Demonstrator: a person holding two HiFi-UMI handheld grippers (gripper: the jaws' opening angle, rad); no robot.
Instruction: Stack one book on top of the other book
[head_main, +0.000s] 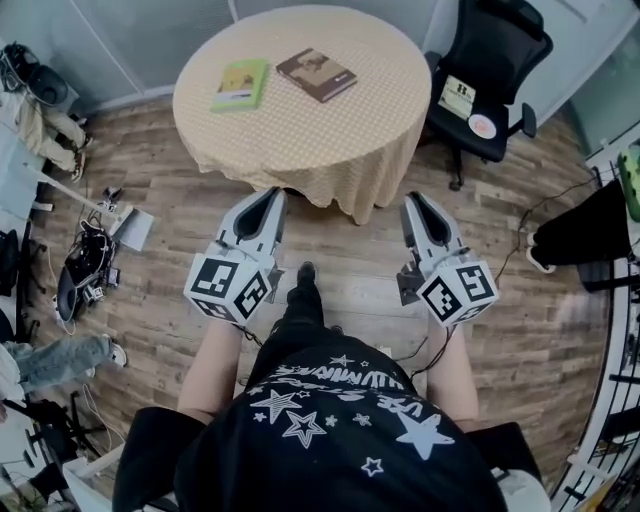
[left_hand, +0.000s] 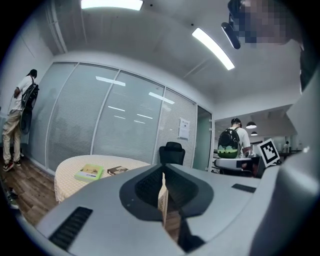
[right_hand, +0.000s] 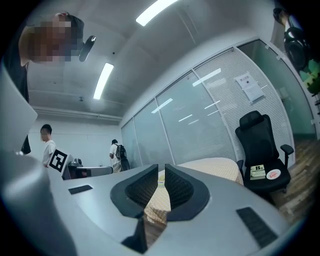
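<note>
Two books lie side by side, apart, on the round table (head_main: 300, 140) with a beige cloth: a green book (head_main: 240, 84) on the left and a brown book (head_main: 316, 74) to its right. My left gripper (head_main: 272, 195) and right gripper (head_main: 413, 200) hang level over the floor, short of the table's near edge, both shut with nothing in them. In the left gripper view the green book (left_hand: 90, 172) and the brown book (left_hand: 117, 170) show left of the left gripper (left_hand: 163, 172). The right gripper (right_hand: 161, 172) faces the table (right_hand: 210, 167); no book is clear there.
A black office chair (head_main: 490, 70) stands right of the table, with papers on its seat. Bags and cables (head_main: 85, 270) litter the wood floor at the left, beside a person's legs (head_main: 60, 360). Glass partitions stand behind the table. People stand far off in both gripper views.
</note>
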